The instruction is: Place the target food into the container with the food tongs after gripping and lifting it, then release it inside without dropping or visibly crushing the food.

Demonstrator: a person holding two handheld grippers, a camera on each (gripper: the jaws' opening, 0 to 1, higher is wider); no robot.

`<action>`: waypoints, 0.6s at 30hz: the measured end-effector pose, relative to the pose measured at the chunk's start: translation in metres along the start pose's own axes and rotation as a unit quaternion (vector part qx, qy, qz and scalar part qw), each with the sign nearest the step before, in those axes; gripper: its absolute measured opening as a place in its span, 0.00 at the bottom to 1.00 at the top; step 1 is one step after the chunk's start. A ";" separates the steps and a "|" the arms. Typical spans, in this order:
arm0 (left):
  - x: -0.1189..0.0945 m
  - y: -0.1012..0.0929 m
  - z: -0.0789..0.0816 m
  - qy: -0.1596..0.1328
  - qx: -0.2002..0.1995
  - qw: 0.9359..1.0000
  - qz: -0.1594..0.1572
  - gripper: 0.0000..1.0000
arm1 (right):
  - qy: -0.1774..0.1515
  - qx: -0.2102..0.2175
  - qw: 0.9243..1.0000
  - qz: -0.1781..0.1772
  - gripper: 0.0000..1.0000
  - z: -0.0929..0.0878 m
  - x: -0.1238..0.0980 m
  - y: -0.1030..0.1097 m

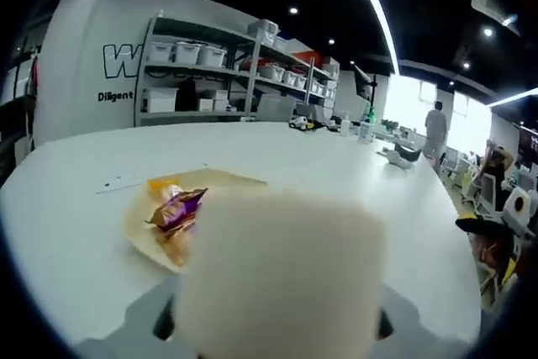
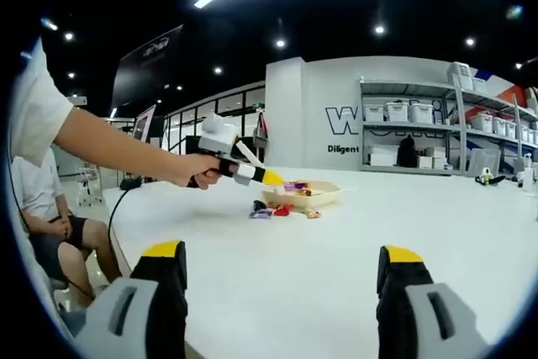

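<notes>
A tan shallow tray (image 1: 220, 181) lies on the white table and holds wrapped snacks, among them a purple packet (image 1: 178, 206). A blurred white block (image 1: 282, 279) sits right before the lens, with my left gripper's grey jaws pressed against its two sides and their tips hidden. In the right gripper view a person's hand holds the left gripper (image 2: 267, 176) just left of the tray (image 2: 326, 198). A dark packet (image 2: 259, 207) and a red packet (image 2: 283, 209) lie on the table in front of the tray. My right gripper (image 2: 283, 251) is open and holds nothing.
Metal shelves with white bins (image 1: 202, 56) line the far wall. A person sits at the table's left edge (image 2: 50, 224), and another stands far off (image 1: 435, 128). The white table (image 2: 336, 266) spreads wide between my right gripper and the tray.
</notes>
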State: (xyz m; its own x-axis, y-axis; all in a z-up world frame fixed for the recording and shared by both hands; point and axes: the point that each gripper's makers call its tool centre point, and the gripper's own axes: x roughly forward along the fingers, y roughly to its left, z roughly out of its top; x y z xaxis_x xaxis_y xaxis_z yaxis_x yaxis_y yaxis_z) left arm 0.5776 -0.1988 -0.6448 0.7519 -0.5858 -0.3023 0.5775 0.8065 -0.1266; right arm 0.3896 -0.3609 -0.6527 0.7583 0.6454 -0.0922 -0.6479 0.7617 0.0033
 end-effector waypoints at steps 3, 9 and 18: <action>-0.008 -0.006 -0.009 0.008 -0.006 1.000 -0.014 0.24 | 0.001 0.000 1.000 0.005 0.93 0.000 0.004 0.005; -0.018 -0.012 -0.027 0.017 0.000 0.999 -0.027 0.26 | -0.002 -0.003 1.000 0.018 0.93 0.003 0.009 0.018; -0.026 -0.024 -0.039 0.029 0.019 0.998 -0.045 0.27 | -0.003 -0.003 1.000 0.021 0.93 0.005 0.008 0.022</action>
State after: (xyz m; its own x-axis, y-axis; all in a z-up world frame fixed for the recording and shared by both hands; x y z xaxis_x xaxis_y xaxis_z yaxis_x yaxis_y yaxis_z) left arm 0.5319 -0.2001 -0.6711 0.6769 -0.6496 -0.3462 0.6550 0.7461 -0.1194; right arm 0.3814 -0.3383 -0.6486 0.7302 0.6779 -0.0852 -0.6802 0.7330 0.0019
